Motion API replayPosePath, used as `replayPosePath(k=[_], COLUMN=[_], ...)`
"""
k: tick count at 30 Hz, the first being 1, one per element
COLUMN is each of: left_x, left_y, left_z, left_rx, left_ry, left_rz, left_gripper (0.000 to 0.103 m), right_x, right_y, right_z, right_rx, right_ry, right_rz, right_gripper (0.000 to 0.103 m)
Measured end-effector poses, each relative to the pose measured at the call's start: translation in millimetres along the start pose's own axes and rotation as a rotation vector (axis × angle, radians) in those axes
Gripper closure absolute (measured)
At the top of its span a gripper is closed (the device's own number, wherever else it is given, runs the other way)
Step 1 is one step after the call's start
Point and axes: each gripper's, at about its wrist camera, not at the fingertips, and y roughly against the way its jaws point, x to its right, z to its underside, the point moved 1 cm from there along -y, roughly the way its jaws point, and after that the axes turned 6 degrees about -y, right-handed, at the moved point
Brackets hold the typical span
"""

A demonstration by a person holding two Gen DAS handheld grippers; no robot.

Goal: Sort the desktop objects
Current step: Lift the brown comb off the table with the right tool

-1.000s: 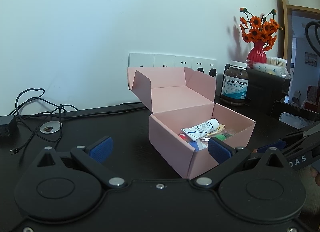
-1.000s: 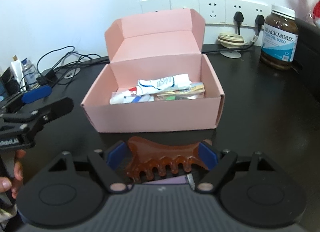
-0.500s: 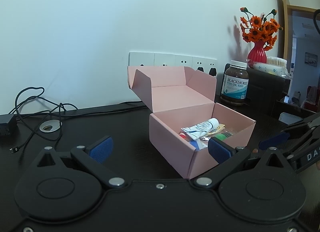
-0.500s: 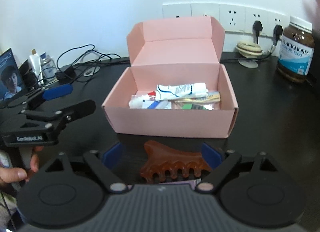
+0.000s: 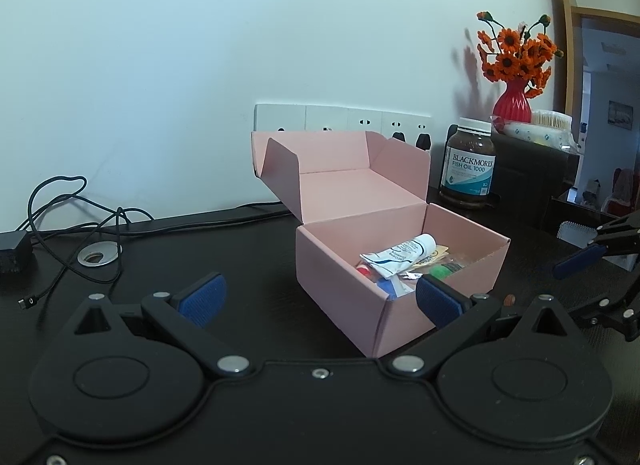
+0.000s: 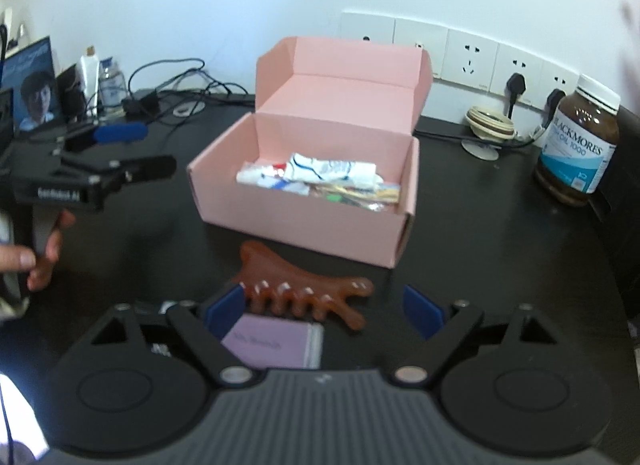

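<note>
I see my right gripper (image 6: 324,307) released above the brown comb (image 6: 304,285) on the surface (image 6: 480,249), beside the pink box (image 6: 304,221); my left gripper (image 5: 320,299) released, empty.

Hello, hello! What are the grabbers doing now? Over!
Both hand-held grippers open: left, right. Brown comb lies on desk, unheld, before open pink box. Nothing between comb and box.
</note>
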Motion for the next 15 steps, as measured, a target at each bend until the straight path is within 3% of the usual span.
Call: replayPosePath(k=[6, 15], left_x=[-3, -5], left_y=[-1, -3], left_z=[0, 0], left_rx=[-0.004, -0.010], left_ry=[0.015, 0.033], left_rz=[0.000, 0.002], left_gripper=[0.000, 0.000], right_x=[11, 10], right_y=[-5, -32], right_z=[5, -2], right_rx=[-0.014, -0.084], right_ry=[-0.044, -0.165], right_rz=[-0.010, -0.110], right_gripper=[0.017, 0.017])
